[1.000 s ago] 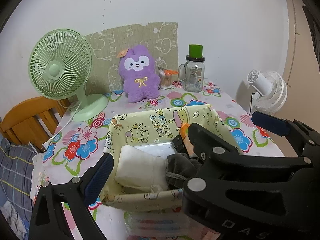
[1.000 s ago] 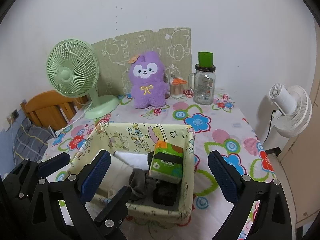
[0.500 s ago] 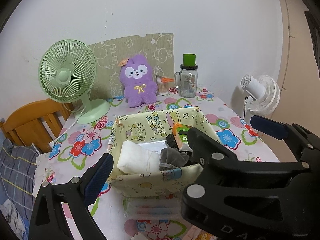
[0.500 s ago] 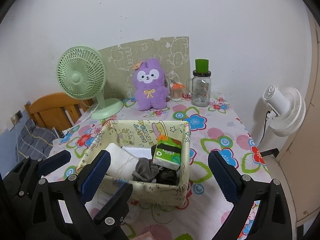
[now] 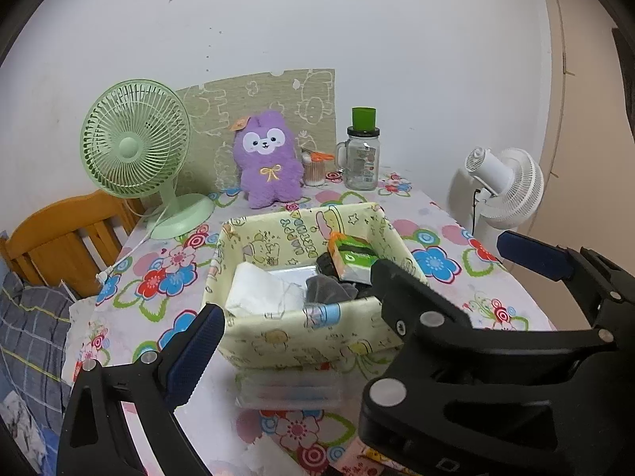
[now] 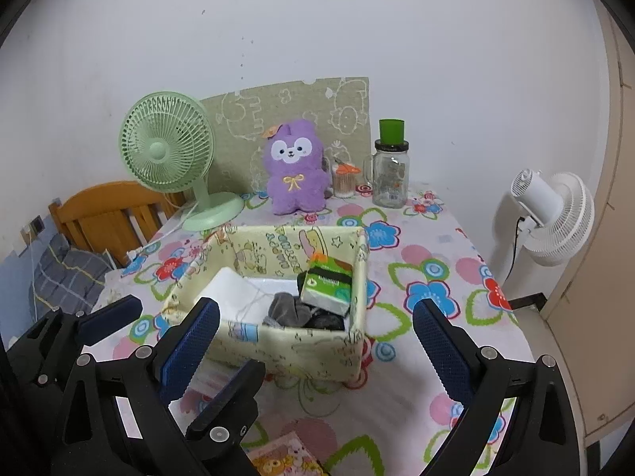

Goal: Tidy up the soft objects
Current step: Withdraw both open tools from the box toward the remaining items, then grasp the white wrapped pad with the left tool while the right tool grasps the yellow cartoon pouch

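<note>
A: Left wrist view. We list a box [image 5: 305, 333] holding a white cloth [image 5: 258, 289], grey sock [image 5: 325, 289] and green tissue pack [image 5: 353, 258]. Left gripper [image 5: 357, 289]: jaws wide, empty, in front of the box.

B: Right wrist view. We list the right gripper [image 6: 313, 333]: jaws wide, empty, before the box [image 6: 301, 349]. Purple plush [image 6: 295, 166] stands behind the box.

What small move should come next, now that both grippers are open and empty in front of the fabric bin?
Probably reach the right gripper forward over the fabric bin toward the purple plush toy. It stands upright at the back of the table, outside the bin, while the white cloth, grey socks and tissue pack already lie inside.
</note>
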`<state>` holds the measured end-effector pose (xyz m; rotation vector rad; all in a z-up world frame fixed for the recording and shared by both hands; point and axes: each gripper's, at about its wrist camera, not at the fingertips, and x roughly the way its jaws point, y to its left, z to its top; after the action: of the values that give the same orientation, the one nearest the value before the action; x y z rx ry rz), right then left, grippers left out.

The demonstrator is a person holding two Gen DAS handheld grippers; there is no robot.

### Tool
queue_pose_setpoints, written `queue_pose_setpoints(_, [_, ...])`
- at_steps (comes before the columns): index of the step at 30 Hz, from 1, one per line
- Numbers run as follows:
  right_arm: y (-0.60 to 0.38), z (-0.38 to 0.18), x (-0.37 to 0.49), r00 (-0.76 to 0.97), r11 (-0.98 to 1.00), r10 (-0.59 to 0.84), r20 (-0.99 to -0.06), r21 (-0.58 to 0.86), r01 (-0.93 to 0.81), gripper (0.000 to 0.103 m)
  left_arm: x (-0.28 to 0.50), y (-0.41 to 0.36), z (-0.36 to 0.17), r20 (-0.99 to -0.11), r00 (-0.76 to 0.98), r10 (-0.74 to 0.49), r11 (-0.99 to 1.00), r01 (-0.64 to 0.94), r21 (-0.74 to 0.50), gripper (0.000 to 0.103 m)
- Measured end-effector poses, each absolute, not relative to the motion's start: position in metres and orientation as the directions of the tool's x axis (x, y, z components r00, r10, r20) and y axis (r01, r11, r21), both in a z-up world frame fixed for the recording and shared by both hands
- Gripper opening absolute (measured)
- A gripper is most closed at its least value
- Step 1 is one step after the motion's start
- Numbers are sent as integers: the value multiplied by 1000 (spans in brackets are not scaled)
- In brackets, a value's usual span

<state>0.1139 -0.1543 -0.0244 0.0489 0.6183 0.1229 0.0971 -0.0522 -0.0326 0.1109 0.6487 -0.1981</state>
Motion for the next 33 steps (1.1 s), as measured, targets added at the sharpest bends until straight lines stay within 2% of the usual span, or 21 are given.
queue_pose_setpoints(18, [-143, -40, 72, 795, 992, 125, -594, 74, -100, 99, 59, -39, -49, -611, 775, -162, 973, 228, 30, 103])
queue_pose_setpoints(33, [-138, -75, 66, 745, 984, 177, -643, 109, -140, 99, 53, -28, -84, -665, 733, -141, 981, 195, 8, 103])
